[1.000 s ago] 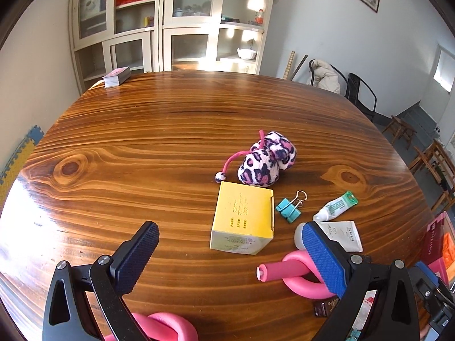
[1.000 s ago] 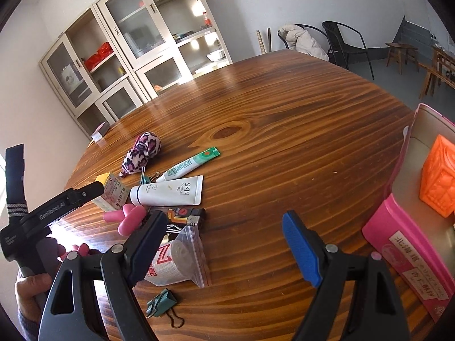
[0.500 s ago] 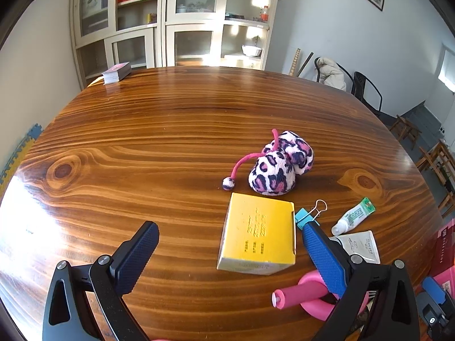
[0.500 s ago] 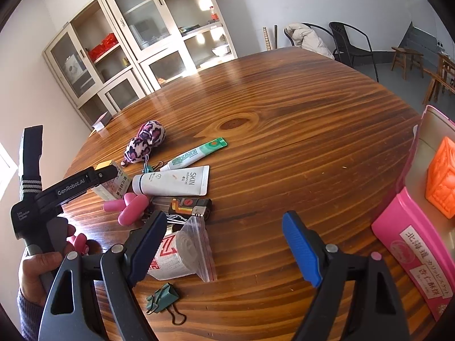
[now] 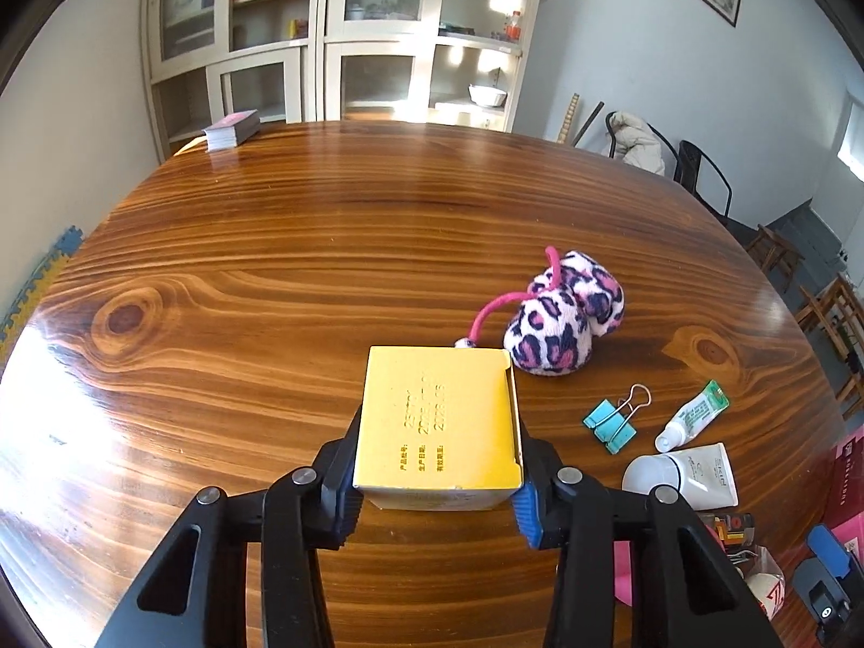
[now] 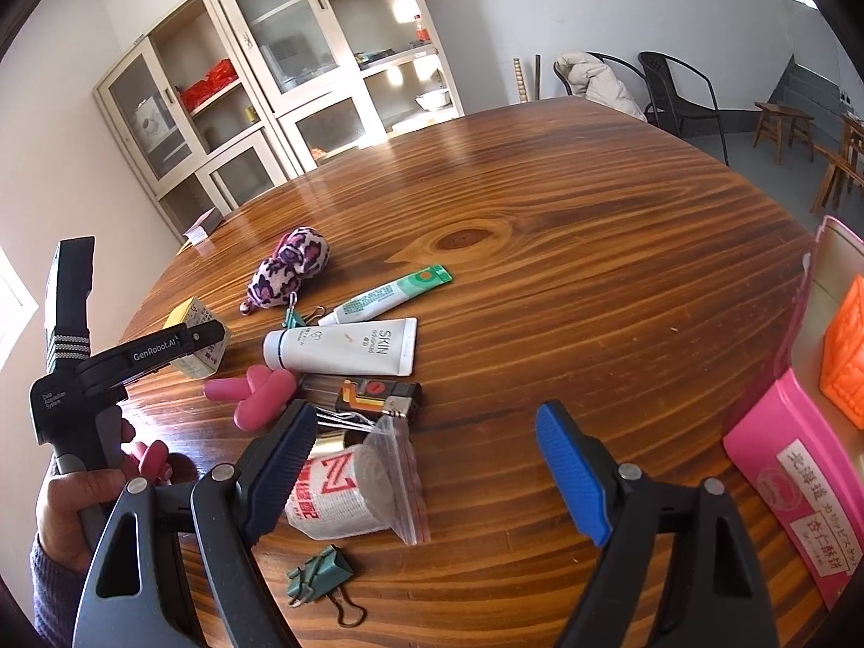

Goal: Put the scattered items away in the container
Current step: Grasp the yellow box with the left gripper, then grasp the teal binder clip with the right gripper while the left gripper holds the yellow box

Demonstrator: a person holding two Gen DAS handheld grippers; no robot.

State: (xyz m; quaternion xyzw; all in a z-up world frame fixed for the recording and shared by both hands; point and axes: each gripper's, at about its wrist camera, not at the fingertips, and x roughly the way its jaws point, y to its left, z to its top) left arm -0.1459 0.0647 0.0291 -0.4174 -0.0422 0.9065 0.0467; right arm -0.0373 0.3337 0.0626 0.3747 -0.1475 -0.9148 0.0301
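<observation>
your left gripper [image 5: 434, 486] is closing, its pads against the yellow box [image 5: 437, 421] on the table [image 5: 270, 281]. your right gripper [image 6: 426, 478] hangs with its jaws wide apart, gripping nothing.

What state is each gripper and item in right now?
Left gripper: jaws closing, pads against the yellow box.
Right gripper: open, nothing between its jaws.
Yellow box: on the table, flap end up.
White tube: lying flat, cap on.
Green tube: lying flat, capped.
Pink container: open, orange block inside.
</observation>
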